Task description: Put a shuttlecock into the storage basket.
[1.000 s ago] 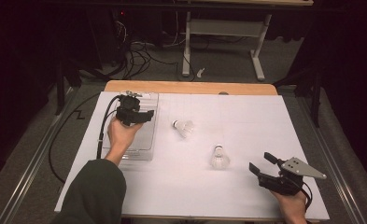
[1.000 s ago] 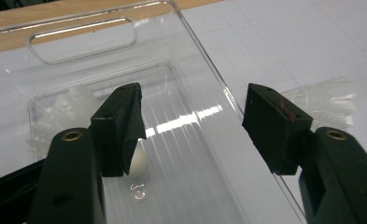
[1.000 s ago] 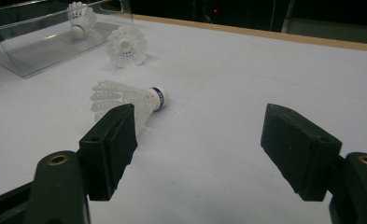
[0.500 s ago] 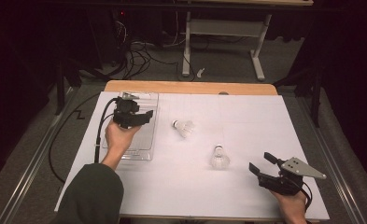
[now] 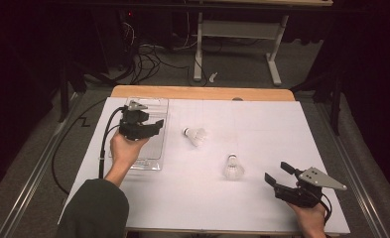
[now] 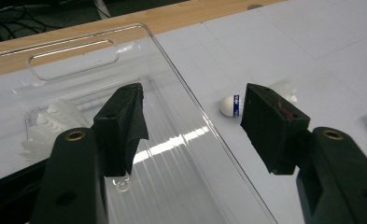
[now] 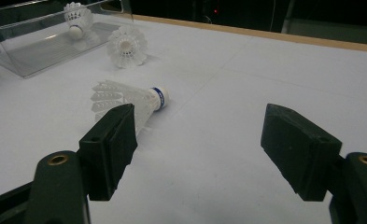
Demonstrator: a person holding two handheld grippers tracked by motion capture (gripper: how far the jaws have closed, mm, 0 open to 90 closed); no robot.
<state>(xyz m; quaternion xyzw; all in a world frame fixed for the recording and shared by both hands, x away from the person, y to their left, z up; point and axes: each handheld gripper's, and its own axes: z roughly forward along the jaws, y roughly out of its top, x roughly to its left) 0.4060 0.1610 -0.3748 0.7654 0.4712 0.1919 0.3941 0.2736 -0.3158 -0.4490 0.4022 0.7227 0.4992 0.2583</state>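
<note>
In the high view, the left gripper hangs over a clear plastic tray at the left of the white counter, its jaws apart with nothing between them. Two shuttlecocks lie on the bare counter to the tray's right: the near shuttlecock and the far shuttlecock, well apart from each other. The right gripper rests low at the counter's near right corner, jaws apart and empty, short of the near shuttlecock.

In the left gripper view, the open jaws straddle the tray's long wall. A third shuttlecock lies inside the tray beyond the left jaw, and the far shuttlecock lies outside the tray on the counter.

In the right gripper view, the jaws stand wide and empty. The near shuttlecock lies on its side just beyond the left jaw, the far shuttlecock behind it, the tray farther back.
</note>
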